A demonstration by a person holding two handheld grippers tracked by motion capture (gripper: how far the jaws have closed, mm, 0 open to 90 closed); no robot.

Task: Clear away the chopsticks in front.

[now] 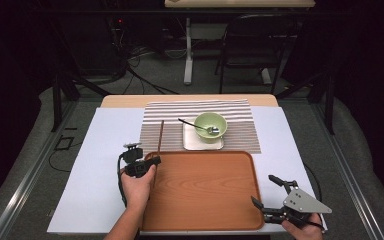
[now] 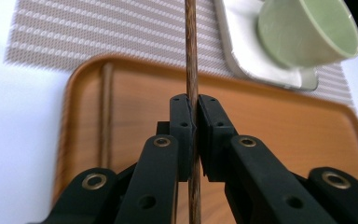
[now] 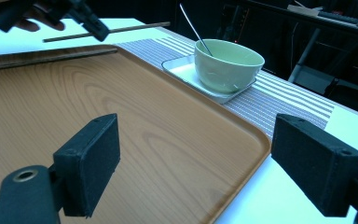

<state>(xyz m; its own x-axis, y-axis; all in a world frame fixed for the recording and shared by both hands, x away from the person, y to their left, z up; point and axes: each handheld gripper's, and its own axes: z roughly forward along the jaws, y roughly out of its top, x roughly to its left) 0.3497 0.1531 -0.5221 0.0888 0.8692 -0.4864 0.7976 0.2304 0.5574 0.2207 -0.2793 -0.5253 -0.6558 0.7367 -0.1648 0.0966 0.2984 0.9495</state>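
Left: the left gripper (image 2: 194,122) is clenched on a brown chopstick (image 2: 191,60), which it holds over the left edge of the wooden tray (image 1: 205,192) with the tip over the striped placemat (image 1: 237,111); a second chopstick (image 2: 105,112) lies in the tray along its left rim. Centre: a green bowl (image 1: 211,125) with a spoon (image 1: 195,126) stands on a white square plate (image 1: 192,140). Right: the right gripper (image 1: 268,189) rests at the tray's near right corner, jaws released and wide apart, nothing between them.

A pale green bowl (image 1: 211,126) sits on a white plate (image 1: 202,142) atop a brown-and-white striped placemat (image 1: 198,111). Beside the plate lie an orange-brown wood-grain tray (image 1: 202,190) and a dark brown chopstick (image 1: 160,136).
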